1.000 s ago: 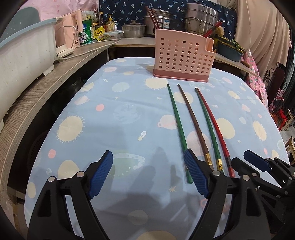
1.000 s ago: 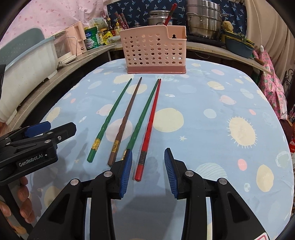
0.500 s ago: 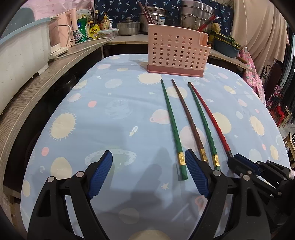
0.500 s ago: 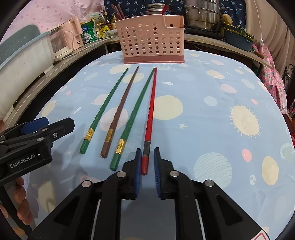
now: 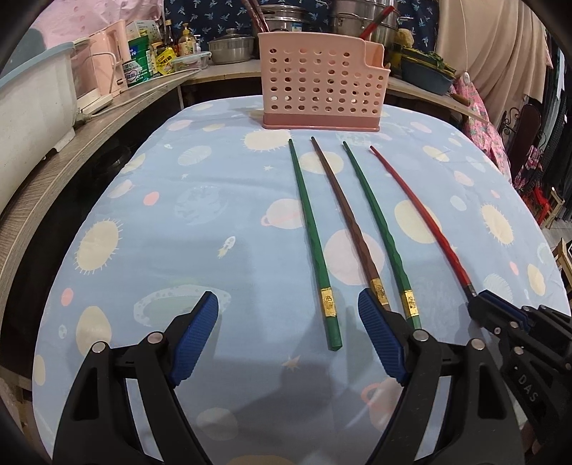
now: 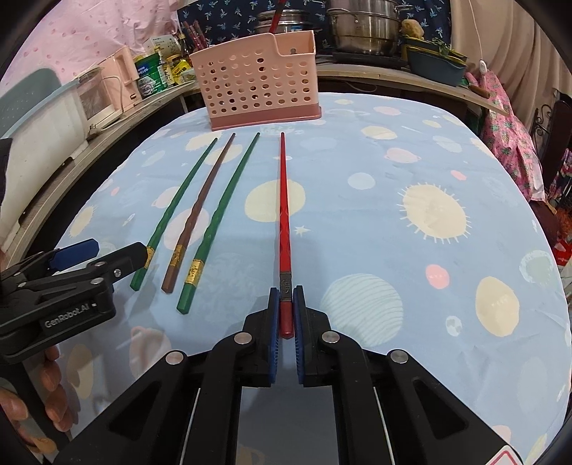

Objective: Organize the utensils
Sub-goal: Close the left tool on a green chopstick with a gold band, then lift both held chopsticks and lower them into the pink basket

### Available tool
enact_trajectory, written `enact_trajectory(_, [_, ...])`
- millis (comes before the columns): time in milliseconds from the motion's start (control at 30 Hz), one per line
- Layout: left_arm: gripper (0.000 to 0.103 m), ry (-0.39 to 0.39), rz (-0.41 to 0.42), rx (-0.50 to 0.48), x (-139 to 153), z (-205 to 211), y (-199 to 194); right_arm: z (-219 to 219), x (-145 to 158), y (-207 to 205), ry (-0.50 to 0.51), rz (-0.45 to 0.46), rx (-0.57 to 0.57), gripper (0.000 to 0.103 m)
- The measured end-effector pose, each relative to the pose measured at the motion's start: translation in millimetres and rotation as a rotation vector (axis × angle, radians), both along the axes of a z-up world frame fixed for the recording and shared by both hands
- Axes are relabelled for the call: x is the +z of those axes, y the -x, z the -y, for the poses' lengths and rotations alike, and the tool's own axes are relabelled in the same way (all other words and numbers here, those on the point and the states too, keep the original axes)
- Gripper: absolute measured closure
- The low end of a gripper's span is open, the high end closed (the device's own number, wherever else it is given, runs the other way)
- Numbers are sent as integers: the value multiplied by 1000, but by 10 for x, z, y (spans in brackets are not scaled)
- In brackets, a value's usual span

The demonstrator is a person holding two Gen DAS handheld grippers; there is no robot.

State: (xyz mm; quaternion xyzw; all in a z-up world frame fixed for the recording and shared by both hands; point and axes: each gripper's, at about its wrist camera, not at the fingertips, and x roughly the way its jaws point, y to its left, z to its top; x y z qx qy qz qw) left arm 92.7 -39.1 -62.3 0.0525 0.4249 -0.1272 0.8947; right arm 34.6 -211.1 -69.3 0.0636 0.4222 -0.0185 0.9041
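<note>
My right gripper (image 6: 286,304) is shut on the butt end of a red chopstick (image 6: 284,214), which points toward the pink perforated utensil basket (image 6: 257,93) at the table's far side. It also shows in the left wrist view (image 5: 422,218), held by the right gripper (image 5: 481,304). Two green chopsticks (image 5: 312,243) (image 5: 380,236) and a brown chopstick (image 5: 348,225) lie side by side on the space-print cloth. My left gripper (image 5: 287,318) is open and empty, hovering over their near ends; it shows in the right wrist view (image 6: 103,255). The basket (image 5: 321,93) stands upright.
The blue planet-print tablecloth (image 6: 411,232) covers the table. A wooden counter (image 5: 53,171) runs along the left with a white tub, pink appliance and tins. Steel pots (image 6: 364,25) and a blue basin stand on the shelf behind the basket.
My right gripper closed on the red chopstick's end and has shifted it right, away from the other three. The left gripper stayed open and moved a little forward.
</note>
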Motion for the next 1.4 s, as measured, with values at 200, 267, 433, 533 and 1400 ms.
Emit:
enact_trajectory(200, [34,-23,-15,1,-78,34,-64,20,-2,30,-7,0,1,96])
enact_trajectory(267, [38,-26,-25,2,-102,39,-80,24,-1,32,-7,0,4,96])
enact_trajectory(433, [47,-22,-18,-3,-110,36,-83,28,-3,38,-8,0,8,96])
enact_trajectory(533, [55,-17,-12,-4,-108,27,-76,27,-3,38,-7,0,7,96])
enact_trajectory(1400, [96,40,-1,-26,228,-133,43,112,319,142,-17,75,-11,96])
